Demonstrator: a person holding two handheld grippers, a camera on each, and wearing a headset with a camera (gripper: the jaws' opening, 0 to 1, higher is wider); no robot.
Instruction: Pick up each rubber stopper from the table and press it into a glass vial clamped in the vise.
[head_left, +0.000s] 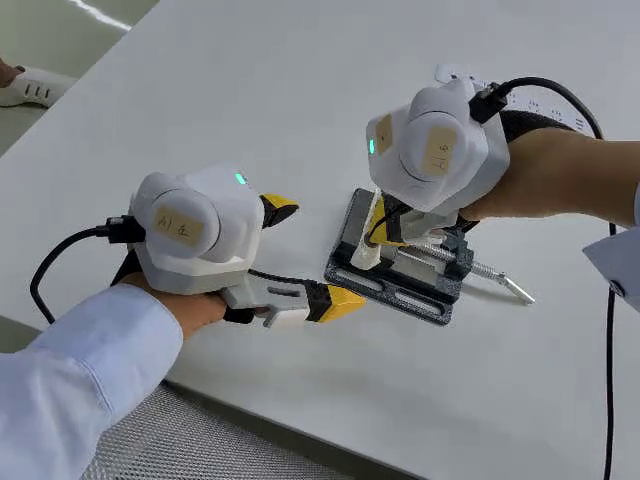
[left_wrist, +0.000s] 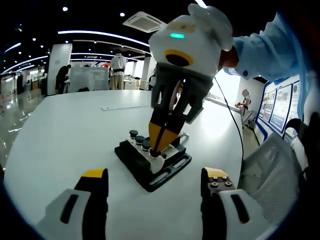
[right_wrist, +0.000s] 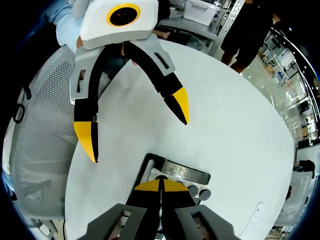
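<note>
Stickers (head_left: 183, 228): two are showing, handwritten (illegible).
Left gripper (head_left: 312, 255): jaws are standing wide apart beside the vise (head_left: 400, 290).
Right gripper (head_left: 385, 232): jaws are meeting tip to tip atop one vial (left_wrist: 156, 162).
Stoppered vials (left_wrist: 140, 139): three are sitting clamped alongside.

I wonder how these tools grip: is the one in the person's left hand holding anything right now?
No, the left gripper has its jaws wide apart with nothing between them, beside the vise.

A white table (head_left: 250, 90) carries a dark vise (head_left: 400, 290) and a white power strip (head_left: 530, 98).
</note>
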